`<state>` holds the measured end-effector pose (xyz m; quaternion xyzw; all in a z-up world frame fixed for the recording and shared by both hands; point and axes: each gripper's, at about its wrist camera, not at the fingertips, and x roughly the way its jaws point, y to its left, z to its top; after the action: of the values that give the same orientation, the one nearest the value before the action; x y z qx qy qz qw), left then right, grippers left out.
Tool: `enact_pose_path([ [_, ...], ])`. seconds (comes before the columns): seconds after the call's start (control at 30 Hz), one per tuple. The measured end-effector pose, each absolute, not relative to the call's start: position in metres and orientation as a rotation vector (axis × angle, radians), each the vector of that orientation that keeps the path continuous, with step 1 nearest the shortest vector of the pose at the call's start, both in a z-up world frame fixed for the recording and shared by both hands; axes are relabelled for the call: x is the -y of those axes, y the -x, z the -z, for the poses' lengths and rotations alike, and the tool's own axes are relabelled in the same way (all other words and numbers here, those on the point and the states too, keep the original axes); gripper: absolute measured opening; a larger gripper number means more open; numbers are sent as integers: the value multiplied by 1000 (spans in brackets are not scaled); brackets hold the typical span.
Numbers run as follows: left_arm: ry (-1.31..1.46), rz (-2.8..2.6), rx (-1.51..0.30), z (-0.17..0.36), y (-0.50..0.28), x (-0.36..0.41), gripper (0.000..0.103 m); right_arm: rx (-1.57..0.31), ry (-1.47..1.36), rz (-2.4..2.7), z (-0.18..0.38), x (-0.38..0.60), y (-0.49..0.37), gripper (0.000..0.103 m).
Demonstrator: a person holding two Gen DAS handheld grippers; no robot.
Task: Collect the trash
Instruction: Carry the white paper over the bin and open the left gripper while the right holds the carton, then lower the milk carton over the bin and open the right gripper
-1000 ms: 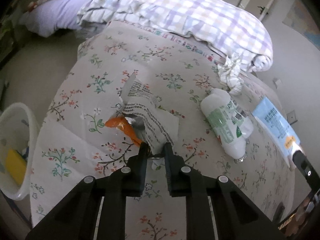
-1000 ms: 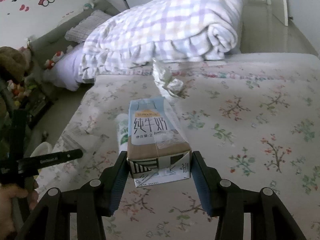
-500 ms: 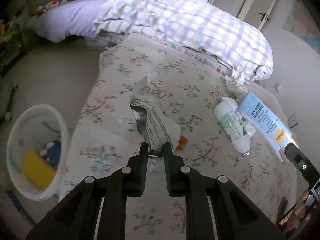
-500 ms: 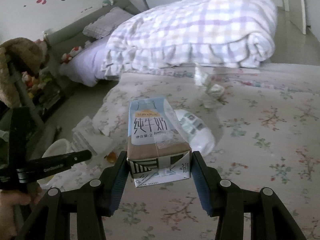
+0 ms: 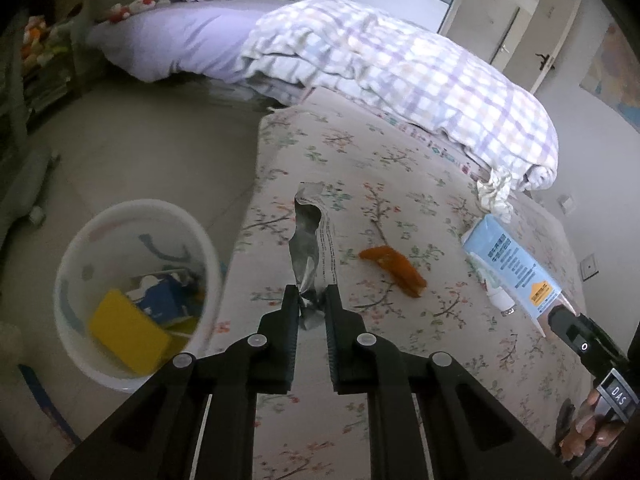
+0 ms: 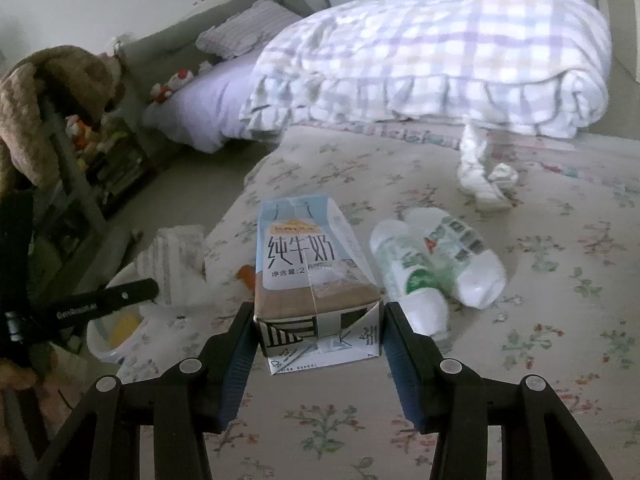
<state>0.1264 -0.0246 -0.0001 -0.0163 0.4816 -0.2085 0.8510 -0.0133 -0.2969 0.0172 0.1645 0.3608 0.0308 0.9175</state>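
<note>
My left gripper (image 5: 312, 300) is shut on a crumpled silver and white wrapper (image 5: 310, 240) and holds it above the left edge of the floral bed (image 5: 360, 160). A white bin (image 5: 132, 292) with trash inside stands on the floor below left. My right gripper (image 6: 318, 320) is shut on a blue and white milk carton (image 6: 308, 264), held above the bed; the carton also shows in the left wrist view (image 5: 512, 272). An orange peel (image 5: 394, 266), a white plastic bottle (image 6: 436, 264) and a crumpled tissue (image 6: 484, 176) lie on the bed.
A rolled plaid duvet (image 5: 400, 72) lies across the far end of the bed. A second bed with a purple cover (image 5: 172, 36) stands beyond. Shelves with toys (image 6: 96, 148) stand at the left. Bare floor (image 5: 140, 140) lies between the beds.
My left gripper has lifted the wrapper off the bed and moved left toward the bin, uncovering the orange peel. My right gripper has carried the carton leftward too.
</note>
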Motion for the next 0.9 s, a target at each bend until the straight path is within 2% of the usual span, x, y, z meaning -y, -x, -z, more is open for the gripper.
enact_pose_path([
  [0.73,80,252,-951,-2,-136,-95,15,-768,-282,-188,-9,226,-9,54],
  [0.77,68,240,-952,0,-138,-98,19,-770,-280,-193,-8,223,-10,54],
  [0.8,60,226,-965,2,-141,-101,31,-771,-278,-198,-7,220,-11,54],
  [0.83,58,205,-975,5,-143,-105,48,-773,-277,-204,-7,218,-12,54],
  [0.9,69,150,-990,9,-146,-113,73,-778,-274,-212,-6,212,-14,54],
])
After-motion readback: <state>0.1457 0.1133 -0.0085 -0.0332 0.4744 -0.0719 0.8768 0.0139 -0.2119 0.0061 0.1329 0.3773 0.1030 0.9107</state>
